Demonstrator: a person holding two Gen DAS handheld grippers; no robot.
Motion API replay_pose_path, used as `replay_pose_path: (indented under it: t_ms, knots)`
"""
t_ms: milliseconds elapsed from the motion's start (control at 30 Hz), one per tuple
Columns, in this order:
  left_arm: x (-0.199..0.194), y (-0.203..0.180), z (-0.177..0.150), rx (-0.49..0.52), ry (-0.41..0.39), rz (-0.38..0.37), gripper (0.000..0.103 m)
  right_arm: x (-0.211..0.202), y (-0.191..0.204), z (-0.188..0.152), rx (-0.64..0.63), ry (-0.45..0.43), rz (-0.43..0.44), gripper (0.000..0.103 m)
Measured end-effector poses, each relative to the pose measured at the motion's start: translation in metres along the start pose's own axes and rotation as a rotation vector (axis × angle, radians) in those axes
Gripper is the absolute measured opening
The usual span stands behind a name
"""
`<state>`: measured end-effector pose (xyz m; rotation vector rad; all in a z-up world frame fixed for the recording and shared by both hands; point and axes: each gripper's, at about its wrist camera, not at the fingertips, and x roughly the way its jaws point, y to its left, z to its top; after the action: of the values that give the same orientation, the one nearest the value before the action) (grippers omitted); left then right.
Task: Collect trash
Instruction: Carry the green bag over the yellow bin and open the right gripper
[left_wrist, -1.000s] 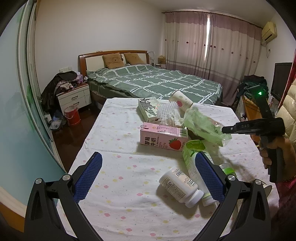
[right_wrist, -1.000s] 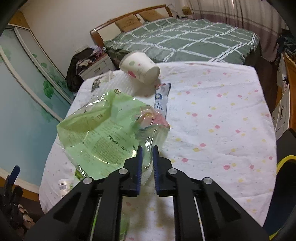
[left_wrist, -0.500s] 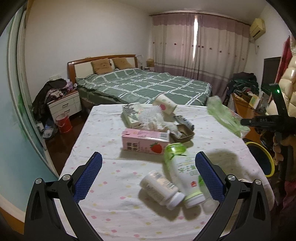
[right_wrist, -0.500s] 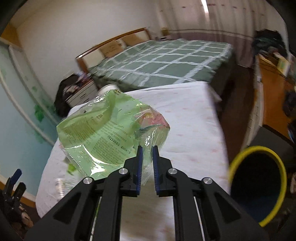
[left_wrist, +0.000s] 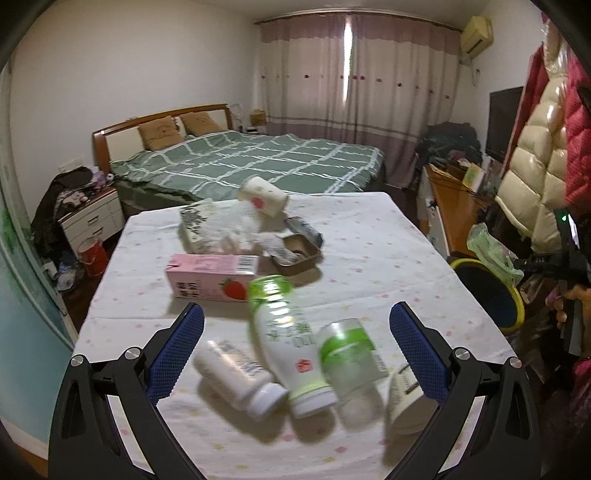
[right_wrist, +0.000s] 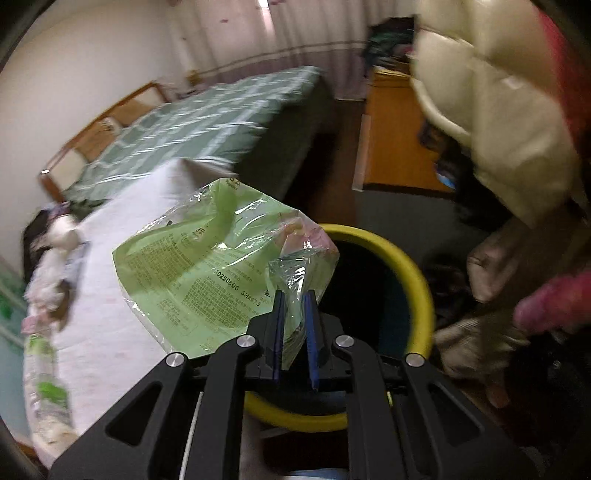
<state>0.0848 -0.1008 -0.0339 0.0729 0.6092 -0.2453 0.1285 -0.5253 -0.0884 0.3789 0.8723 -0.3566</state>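
Left wrist: left gripper (left_wrist: 295, 343) apart above cluttered table (left_wrist: 369, 251); right gripper (right_wrist: 293, 314) clamps wrapper (right_wrist: 207, 266).

A home bedroom — made plain by the double bed (left_wrist: 243, 166) with green checked cover and two pillows at 11 o'clock, a white nightstand (left_wrist: 92, 218) at 9, long drawn curtains (left_wrist: 354, 81) at 12. At 2 o'clock, an air conditioner (left_wrist: 476, 31) high on the wall; at 3, puffy coats (left_wrist: 532, 177) hanging — household clutter throughout.

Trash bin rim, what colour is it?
Yellow; the trash bin rim shows best in the right wrist view.
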Motion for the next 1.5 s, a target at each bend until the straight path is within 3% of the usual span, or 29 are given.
replay_pose_path:
  t_ms: [167,400,467,500,900,1200,1367,1500]
  knots:
    - [0.003,-0.015,0.0,0.022,0.002,-0.024,0.099,0.028,-0.034,-0.008,0.021,0.051,-0.082,0.011]
    - [-0.004,-0.021,-0.002,0.026,0.003,-0.042,0.099,0.067,-0.026,-0.013,0.0,0.116,-0.09,0.016]
    - [-0.008,-0.022,-0.002,0.026,0.0,-0.045,0.099,0.07,-0.022,-0.013,0.0,0.118,-0.088,0.022]
    - [-0.008,-0.021,-0.002,0.028,-0.001,-0.044,0.099,0.071,-0.021,-0.012,0.001,0.118,-0.088,0.026]
    - [0.008,-0.012,-0.01,0.019,0.053,-0.027,0.099,0.046,-0.003,-0.014,-0.037,0.074,-0.081,0.031]
    - [0.019,0.017,-0.018,-0.028,0.115,0.033,0.08,0.041,0.008,-0.016,-0.056,0.071,-0.042,0.032]
    - [0.029,0.046,-0.025,-0.1,0.172,0.1,0.077,0.045,0.014,-0.017,-0.066,0.081,-0.027,0.033]
    - [0.031,0.058,-0.031,-0.092,0.181,0.054,0.077,0.046,0.019,-0.018,-0.074,0.084,-0.015,0.033]
